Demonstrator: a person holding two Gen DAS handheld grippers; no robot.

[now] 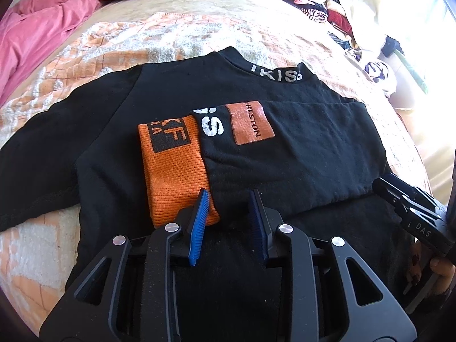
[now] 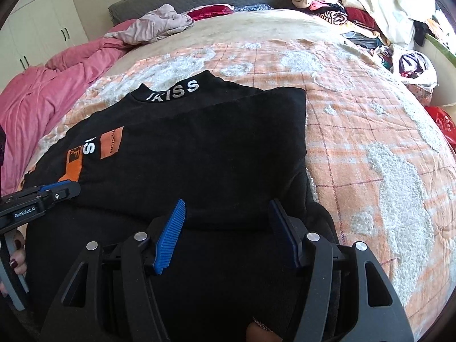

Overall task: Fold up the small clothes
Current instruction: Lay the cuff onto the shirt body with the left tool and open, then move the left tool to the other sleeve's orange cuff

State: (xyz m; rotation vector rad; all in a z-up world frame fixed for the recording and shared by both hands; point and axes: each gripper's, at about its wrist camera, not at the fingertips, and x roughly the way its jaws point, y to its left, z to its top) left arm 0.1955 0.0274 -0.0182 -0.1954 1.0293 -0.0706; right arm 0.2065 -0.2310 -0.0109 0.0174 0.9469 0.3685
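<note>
A black top [image 1: 176,85] with white collar lettering lies flat on the bed, also in the right wrist view [image 2: 216,142]. One sleeve is folded across its body, ending in an orange cuff [image 1: 173,165] beside an orange patch [image 1: 250,122]. My left gripper [image 1: 229,199] is open, its fingertips just over the cuff's near end and the sleeve, holding nothing. My right gripper [image 2: 228,208] is open over the top's near right part, empty. Each gripper shows at the edge of the other's view: the right one [image 1: 410,205], the left one [image 2: 57,191].
An orange and white fluffy blanket [image 2: 370,131] covers the bed. A pink duvet [image 2: 42,94] lies bunched at the left. A heap of mixed clothes [image 2: 356,2] sits at the far right. White cupboards [image 2: 37,22] stand behind.
</note>
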